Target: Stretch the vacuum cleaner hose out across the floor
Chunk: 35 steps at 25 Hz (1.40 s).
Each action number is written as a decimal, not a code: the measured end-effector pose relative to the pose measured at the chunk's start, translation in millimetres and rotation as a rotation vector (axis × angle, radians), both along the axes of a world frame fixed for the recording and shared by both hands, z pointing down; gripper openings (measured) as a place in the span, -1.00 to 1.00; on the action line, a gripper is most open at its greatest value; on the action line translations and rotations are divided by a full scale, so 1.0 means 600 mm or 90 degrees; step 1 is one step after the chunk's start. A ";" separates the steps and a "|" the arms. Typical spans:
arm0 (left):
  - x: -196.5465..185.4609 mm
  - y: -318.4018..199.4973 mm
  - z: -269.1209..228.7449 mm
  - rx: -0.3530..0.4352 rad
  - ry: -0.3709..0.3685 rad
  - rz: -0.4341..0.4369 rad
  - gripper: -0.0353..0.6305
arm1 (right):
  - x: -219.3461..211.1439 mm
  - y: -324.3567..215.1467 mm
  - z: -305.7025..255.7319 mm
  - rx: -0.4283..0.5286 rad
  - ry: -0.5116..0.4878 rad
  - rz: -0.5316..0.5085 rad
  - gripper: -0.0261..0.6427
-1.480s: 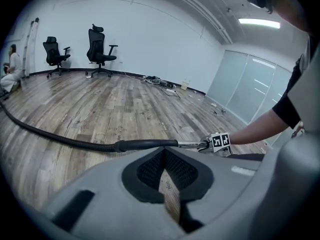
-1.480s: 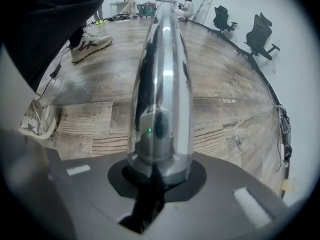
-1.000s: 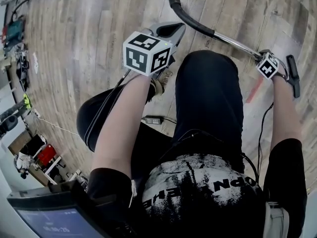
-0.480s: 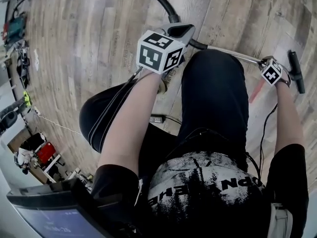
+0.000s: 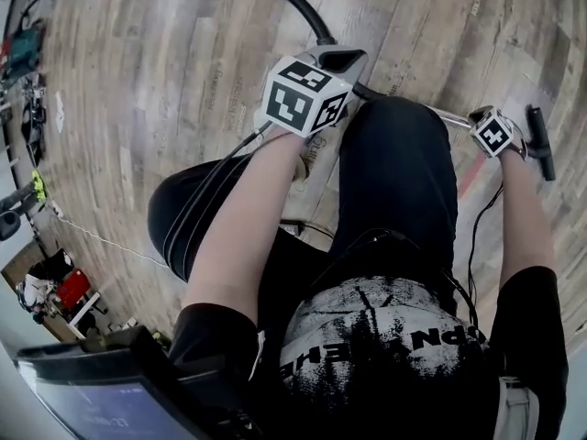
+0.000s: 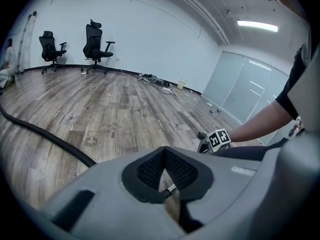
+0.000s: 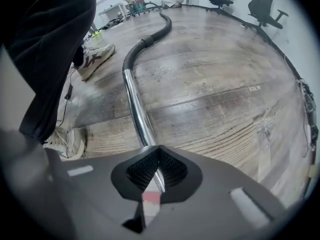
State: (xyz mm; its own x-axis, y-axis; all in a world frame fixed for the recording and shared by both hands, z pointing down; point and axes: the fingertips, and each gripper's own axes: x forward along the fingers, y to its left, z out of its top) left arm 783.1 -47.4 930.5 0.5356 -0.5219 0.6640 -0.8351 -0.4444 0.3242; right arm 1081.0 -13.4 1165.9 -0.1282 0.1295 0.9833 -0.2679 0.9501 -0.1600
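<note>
Now the right gripper (image 7: 158,184) has just closed its jaws on the chrome tube (image 7: 138,120), low over the floor (image 7: 225,84); the left gripper (image 6: 167,186) has its jaws together where tube meets hose (image 6: 72,151). A hard pull could let the smooth tube slide through, leaving the hose curved.

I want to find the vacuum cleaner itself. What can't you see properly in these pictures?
Head view: the person's knee hides the middle of the metal tube.
Head view: the top edge cuts off a stretch of the hose.
Right gripper view: the hose's far end is too small to show what it joins.
Left gripper view: the body of the left gripper hides where hose meets tube.
</note>
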 end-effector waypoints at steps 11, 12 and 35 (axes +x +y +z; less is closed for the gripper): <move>-0.053 -0.031 -0.001 0.030 0.025 0.006 -0.89 | -0.061 -0.013 0.006 0.012 0.006 0.039 -0.90; -0.061 -0.036 -0.002 0.031 0.032 0.005 -0.89 | -0.066 -0.015 0.000 0.011 0.005 0.054 -0.90; -0.228 0.016 -0.751 0.125 0.122 -0.007 -0.89 | -0.464 -0.025 -0.971 0.029 -0.436 0.260 -0.90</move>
